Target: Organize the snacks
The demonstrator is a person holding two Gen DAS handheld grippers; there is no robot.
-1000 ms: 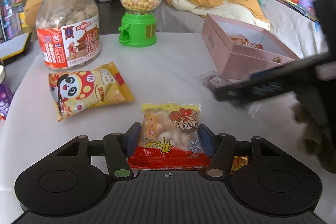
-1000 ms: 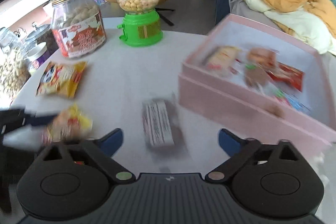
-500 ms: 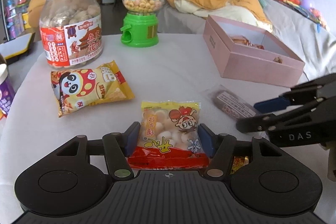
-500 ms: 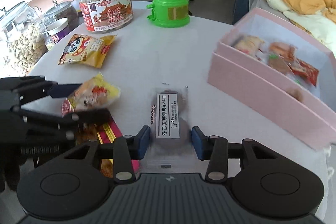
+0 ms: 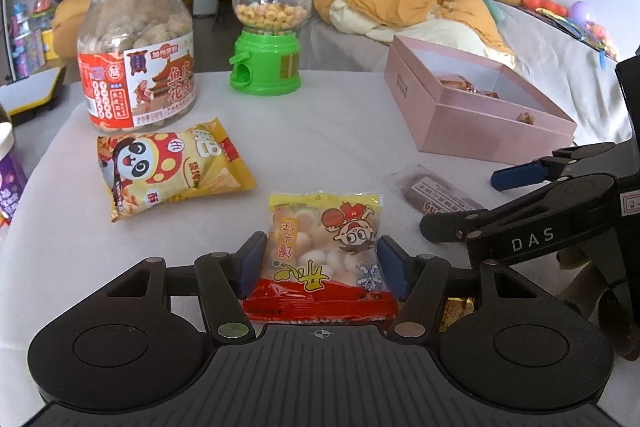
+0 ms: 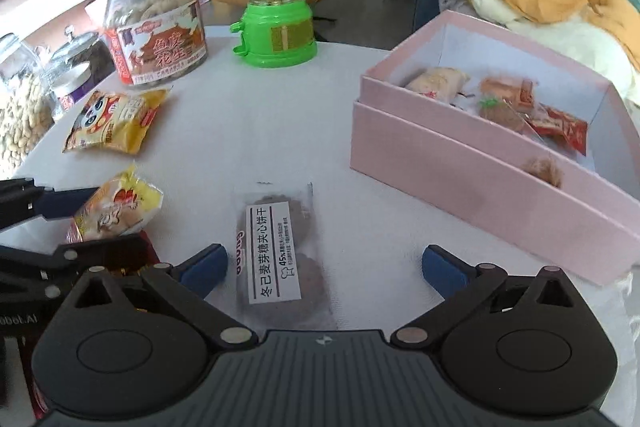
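Centrally, lower frame: the right claw [image 6: 324, 267], spread wide, straddles the biscuit packet [image 6: 276, 259] on the tabletop [image 6: 260, 131]; long axis runs along the fingers. Left claw [image 5: 322, 267] grasps the yellow snack bag [image 5: 324, 251]. Pink box [image 6: 460, 179] at right.

The left gripper [image 5: 322, 263] is held low over the table, its two blue-padded fingers [image 5: 251, 264] pressed against the sides of a snack packet [image 5: 320, 259], which is clamped between them. The right gripper [image 6: 324, 267] is held level beside it, to its right, with the jaws spread wide; its blue pads [image 6: 444, 269] are set well apart on either side of a biscuit packet [image 6: 276, 259], and neither pad touches it.
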